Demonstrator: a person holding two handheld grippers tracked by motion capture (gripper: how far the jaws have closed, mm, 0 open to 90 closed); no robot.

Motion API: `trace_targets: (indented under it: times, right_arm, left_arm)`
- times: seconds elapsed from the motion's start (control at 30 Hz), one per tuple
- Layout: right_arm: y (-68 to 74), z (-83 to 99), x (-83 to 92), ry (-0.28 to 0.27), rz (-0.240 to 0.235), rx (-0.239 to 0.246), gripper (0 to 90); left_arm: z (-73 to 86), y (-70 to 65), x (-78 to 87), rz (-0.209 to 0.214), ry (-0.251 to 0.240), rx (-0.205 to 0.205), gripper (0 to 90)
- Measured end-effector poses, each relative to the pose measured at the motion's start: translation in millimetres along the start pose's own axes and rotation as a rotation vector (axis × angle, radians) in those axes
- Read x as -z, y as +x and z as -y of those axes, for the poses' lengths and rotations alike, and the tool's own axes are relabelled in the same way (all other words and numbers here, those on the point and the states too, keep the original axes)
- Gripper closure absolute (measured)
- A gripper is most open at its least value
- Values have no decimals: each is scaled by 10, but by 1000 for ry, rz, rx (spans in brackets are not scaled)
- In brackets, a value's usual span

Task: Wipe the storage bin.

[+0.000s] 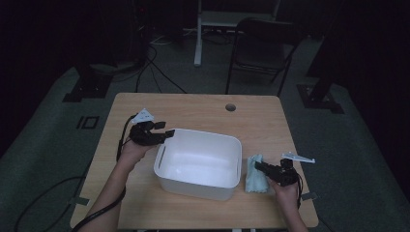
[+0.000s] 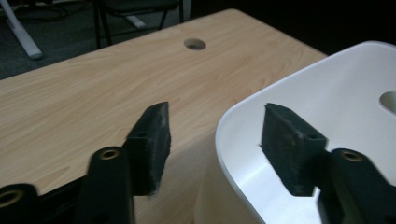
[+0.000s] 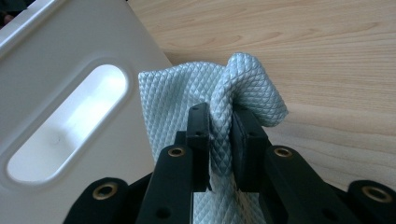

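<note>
A white plastic tub stands in the middle of the wooden table. My left gripper is at the tub's far left corner. In the left gripper view its jaws stand open astride the tub's rim, one pad outside and one over the inside, neither pressing on it. A pale blue quilted cloth lies on the table right of the tub. My right gripper is shut on a raised fold of that cloth, beside the tub's side wall with its handle slot.
A round cable hole sits near the table's far edge. Beyond the table stand a dark folding chair and a white desk leg, with cables on the floor. Bare wood lies behind the tub and along the front edge.
</note>
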State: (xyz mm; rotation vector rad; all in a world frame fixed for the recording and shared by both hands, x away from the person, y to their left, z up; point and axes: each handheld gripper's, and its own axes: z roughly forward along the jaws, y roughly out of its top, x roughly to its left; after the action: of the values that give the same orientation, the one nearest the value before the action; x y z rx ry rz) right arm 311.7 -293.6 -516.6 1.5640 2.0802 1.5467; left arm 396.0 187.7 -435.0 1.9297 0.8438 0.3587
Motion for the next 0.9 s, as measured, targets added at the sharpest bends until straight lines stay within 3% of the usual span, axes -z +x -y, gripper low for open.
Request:
trace_targets:
  times: [0.17, 0.4, 0.7, 0.9]
  right_arm:
    - [-14, 3, -2, 2, 0, -2, 789]
    - [-37, 4, -1, 4, -1, -8, 789]
    - [-55, 6, 5, 2, -3, -16, 790]
    - [-52, 6, 3, 0, -6, -22, 790]
  left_arm:
    - [-10, 24, -94, 18, 28, -21, 493]
    - [-11, -9, -184, 50, 51, -45, 731]
    - [60, -67, -93, 20, 44, -44, 794]
    - [169, -142, 21, 31, 25, -29, 801]
